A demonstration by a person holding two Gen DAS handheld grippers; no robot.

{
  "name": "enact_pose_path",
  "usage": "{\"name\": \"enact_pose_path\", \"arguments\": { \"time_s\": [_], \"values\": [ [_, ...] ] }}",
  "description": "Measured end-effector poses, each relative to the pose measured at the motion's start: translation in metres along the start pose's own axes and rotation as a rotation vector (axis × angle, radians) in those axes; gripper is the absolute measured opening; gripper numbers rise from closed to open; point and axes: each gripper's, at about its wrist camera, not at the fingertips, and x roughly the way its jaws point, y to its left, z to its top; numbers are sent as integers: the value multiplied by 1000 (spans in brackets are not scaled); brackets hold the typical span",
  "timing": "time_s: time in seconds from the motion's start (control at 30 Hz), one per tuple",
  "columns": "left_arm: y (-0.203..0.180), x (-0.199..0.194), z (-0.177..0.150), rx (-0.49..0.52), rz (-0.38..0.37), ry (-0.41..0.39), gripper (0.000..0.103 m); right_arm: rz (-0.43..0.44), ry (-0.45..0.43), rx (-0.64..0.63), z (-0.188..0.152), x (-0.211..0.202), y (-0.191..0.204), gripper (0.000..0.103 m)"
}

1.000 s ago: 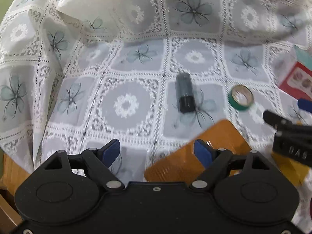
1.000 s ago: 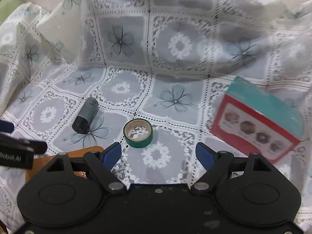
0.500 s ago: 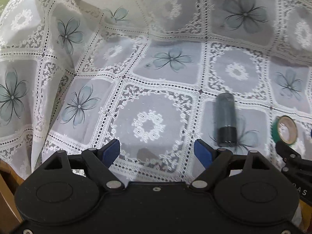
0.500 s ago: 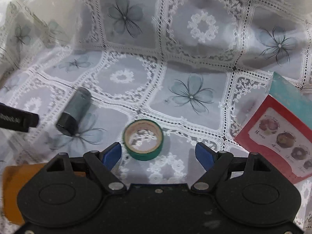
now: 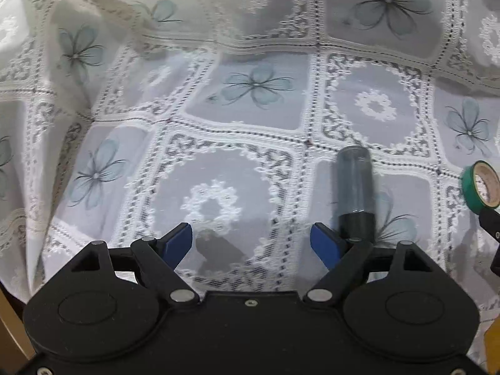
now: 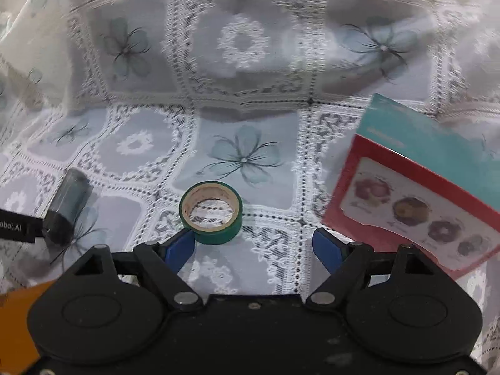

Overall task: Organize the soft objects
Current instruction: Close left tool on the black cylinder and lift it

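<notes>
A white lace cloth with grey flower squares (image 5: 237, 125) covers the table and rises in folds at the back; it also fills the right wrist view (image 6: 243, 156). My left gripper (image 5: 251, 245) is open and empty, low over the cloth. A dark cylinder (image 5: 354, 193) lies just beyond its right finger. My right gripper (image 6: 254, 247) is open and empty. A green tape roll (image 6: 211, 212) lies by its left fingertip.
A red and teal box with doughnut pictures (image 6: 422, 193) lies at the right. The cylinder (image 6: 67, 206) and part of the other gripper (image 6: 18, 226) show at the left. An orange flat piece (image 6: 18, 318) lies at the lower left. The tape roll (image 5: 482, 186) shows at the right edge.
Both grippers have moved forward and lower over the cloth. The cylinder and the tape roll now lie closer to the fingers. The orange piece has dropped out of the left wrist view.
</notes>
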Motion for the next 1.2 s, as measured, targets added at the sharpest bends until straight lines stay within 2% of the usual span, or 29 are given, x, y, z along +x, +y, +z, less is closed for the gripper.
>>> {"name": "enact_pose_path", "arguments": {
  "time_s": [0.3, 0.57, 0.73, 0.9, 1.03, 1.1, 1.2],
  "values": [
    [-22, 5, 9, -6, -83, -1, 80, -31, -55, -71, -8, -6, 13, 81],
    [-32, 4, 7, 35, -85, -15, 80, -29, -23, 22, -5, 1, 0, 80],
    [-27, 0, 3, 72, -109, -28, 80, -46, -6, -10, -5, 4, 6, 77],
    [-18, -15, 4, 219, -165, -140, 80, -46, 6, -25, -5, 7, 10, 77],
    [-19, -31, -1, 443, -194, -243, 80, -48, 4, -36, -5, 6, 10, 77],
    [-22, -33, -6, 556, -202, -267, 81, -48, 2, -34, -4, 6, 10, 77],
    [-18, -31, -8, 630, -222, -267, 81, -49, 5, -36, -4, 6, 9, 77]
  ]
}}
